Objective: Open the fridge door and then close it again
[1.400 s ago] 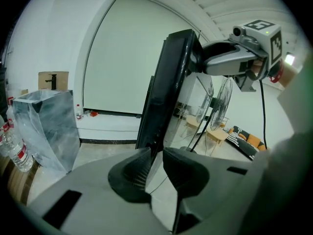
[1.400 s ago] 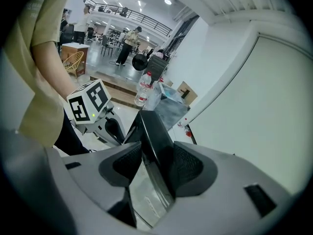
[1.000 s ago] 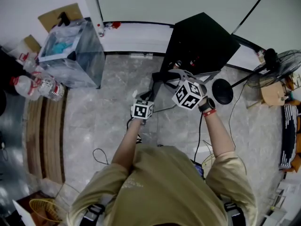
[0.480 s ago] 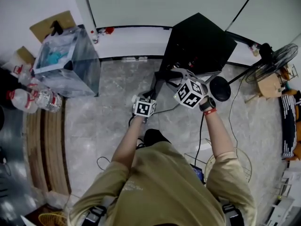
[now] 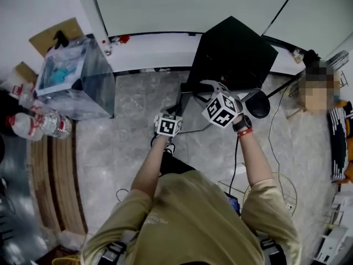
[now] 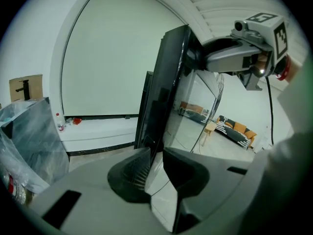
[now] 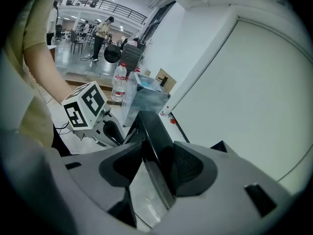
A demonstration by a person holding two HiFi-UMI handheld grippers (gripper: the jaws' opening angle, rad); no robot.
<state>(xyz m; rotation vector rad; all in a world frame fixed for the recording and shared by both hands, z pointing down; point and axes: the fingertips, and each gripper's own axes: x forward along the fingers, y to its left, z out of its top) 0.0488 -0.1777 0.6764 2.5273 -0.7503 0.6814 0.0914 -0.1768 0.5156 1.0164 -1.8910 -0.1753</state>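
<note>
Bin (image 5: pixel 74 76) and bottles (image 5: pixel 47 125) have drifted down-left in head view; left gripper (image 6: pixel 155 154) and right gripper (image 7: pixel 156 161) hardly shifted — each pinches the fridge door (image 6: pixel 171 72) by its edge, swung off the black fridge (image 5: pixel 234 48).

Open floor (image 5: pixel 132 112) left of the fridge (image 5: pixel 234 51); farther left, blocked by wrapped box (image 5: pixel 77 79) and bottles (image 5: pixel 39 125); right of it, by round black stand base (image 5: pixel 259 105).

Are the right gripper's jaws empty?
No, the edge of the black fridge door stands between the jaws of the right gripper.
</note>
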